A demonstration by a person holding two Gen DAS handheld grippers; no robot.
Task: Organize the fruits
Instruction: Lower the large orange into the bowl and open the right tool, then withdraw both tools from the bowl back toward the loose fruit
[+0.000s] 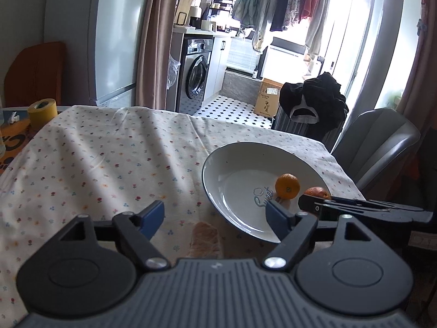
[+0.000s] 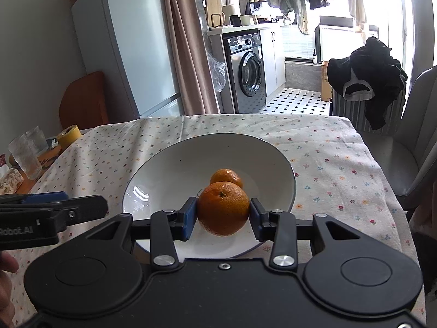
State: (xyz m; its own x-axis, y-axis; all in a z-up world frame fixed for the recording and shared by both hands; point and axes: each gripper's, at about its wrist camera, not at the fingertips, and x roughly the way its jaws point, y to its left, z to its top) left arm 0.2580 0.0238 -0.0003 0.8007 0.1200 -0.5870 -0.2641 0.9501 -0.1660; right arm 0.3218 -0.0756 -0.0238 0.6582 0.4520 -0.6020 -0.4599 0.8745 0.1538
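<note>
1. Two oranges are in view: the held orange (image 2: 223,207) sits clamped between the blue pads (image 2: 189,218) of the right gripper (image 2: 222,217), over the near part of the white plate (image 2: 169,161).
2. The second orange (image 2: 228,177) lies in the plate just beyond the held one; from the right wrist view the two overlap, and I cannot tell whether they touch.
3. The right gripper's jaws are closed to the width of the fruit, one pad pressed on each side.
4. The left gripper (image 1: 215,216) has its jaws spread wide and holds nothing; its right finger reaches over the plate's near-left rim, its left finger is above the floral tablecloth (image 1: 95,158).
5. In the left wrist view the plate (image 1: 235,158) is on the right part of the table, with the loose orange (image 1: 286,186) inside it and the clamped one (image 1: 316,192) partly hidden behind the right gripper's black finger.
6. A roll of yellow tape (image 1: 42,112) stands at the far left, off the cloth.
7. Clear glasses (image 2: 27,153) stand at the left edge, near the tape.
8. A grey chair (image 2: 415,147) is at the table's right side.
</note>
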